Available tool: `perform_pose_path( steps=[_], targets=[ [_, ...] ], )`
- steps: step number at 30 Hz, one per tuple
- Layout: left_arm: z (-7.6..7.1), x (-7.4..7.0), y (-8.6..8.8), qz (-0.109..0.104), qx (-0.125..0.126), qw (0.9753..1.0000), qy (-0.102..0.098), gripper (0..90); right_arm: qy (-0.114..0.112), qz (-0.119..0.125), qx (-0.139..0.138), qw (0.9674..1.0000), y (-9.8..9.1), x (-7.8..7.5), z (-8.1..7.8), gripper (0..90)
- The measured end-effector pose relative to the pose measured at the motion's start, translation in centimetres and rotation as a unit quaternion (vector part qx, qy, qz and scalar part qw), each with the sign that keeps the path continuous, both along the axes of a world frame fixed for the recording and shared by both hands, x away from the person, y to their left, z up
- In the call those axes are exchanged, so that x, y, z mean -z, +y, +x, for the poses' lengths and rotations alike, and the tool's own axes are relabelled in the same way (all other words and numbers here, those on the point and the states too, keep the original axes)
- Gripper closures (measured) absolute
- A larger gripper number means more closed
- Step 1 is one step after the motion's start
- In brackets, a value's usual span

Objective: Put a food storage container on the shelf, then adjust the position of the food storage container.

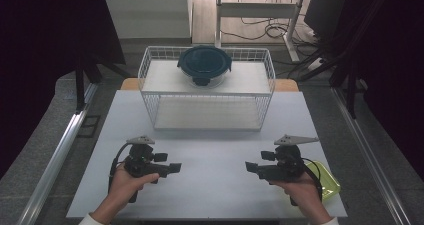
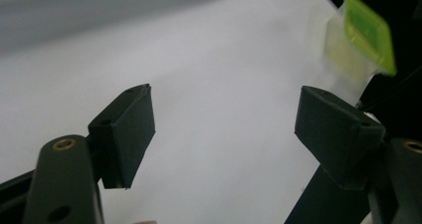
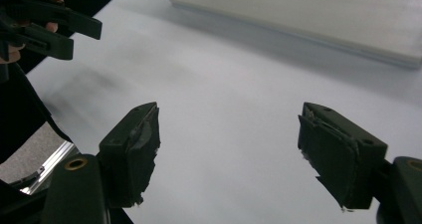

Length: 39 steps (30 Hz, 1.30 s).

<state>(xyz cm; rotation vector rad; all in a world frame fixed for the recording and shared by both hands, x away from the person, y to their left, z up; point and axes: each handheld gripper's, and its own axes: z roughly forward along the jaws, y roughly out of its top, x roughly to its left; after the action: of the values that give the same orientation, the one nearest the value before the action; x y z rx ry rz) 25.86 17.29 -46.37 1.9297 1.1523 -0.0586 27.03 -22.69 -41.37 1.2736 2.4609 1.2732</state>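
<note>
Both grippers are hovering low over the white desk [image 1: 210,185], facing each other: the left gripper [image 1: 175,168] and the right gripper [image 1: 248,167] are standing with jaws wide apart, holding nothing. The green lid [image 1: 327,181] is lying beside the right hand, and the dark-lidded bowl [image 1: 204,65] is sitting on the wire rack [image 1: 207,92].

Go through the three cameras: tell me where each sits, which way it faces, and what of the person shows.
High view: fixed above the person's side, looking forward and down on the white table and white wire basket rack bearing a dark-lidded glass bowl; both forearms enter from below.
Left gripper view: rides the left gripper, looking along its open jaws across the table to the green-lidded plastic box.
Right gripper view: rides the right gripper, jaws open, facing the rack's base and the left gripper.
Shared: the box shows in the high and left gripper views.
</note>
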Motion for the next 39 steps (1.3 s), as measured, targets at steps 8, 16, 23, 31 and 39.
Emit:
perform_pose_path(
  steps=[8,16,23,31,39],
  targets=[
    [-0.4,0.8,0.1,0.016,-0.005,0.9999,0.001,23.2,0.011,-0.007,0.0,0.9999,-0.6,1.3,0.0,26.3],
    [-0.6,1.2,-0.1,0.031,-0.01,0.9995,-0.003,23.2,0.012,-0.007,0.005,0.9999,-1.1,1.4,-0.2,28.6],
    [-0.6,1.6,-0.2,0.038,-0.007,0.9992,0.001,23.2,0.002,-0.012,0.012,0.9998,-2.3,1.2,-1.1,35.5],
    [-0.7,1.6,0.0,0.039,-0.011,0.9992,-0.002,23.2,0.009,-0.025,0.035,0.999,-4.9,1.3,-2.0,50.3],
    [-0.4,1.9,0.2,0.045,-0.01,0.9989,0.005,23.2,0.001,-0.06,0.067,0.996,-8.1,1.0,-2.7,72.0]
  ],
)
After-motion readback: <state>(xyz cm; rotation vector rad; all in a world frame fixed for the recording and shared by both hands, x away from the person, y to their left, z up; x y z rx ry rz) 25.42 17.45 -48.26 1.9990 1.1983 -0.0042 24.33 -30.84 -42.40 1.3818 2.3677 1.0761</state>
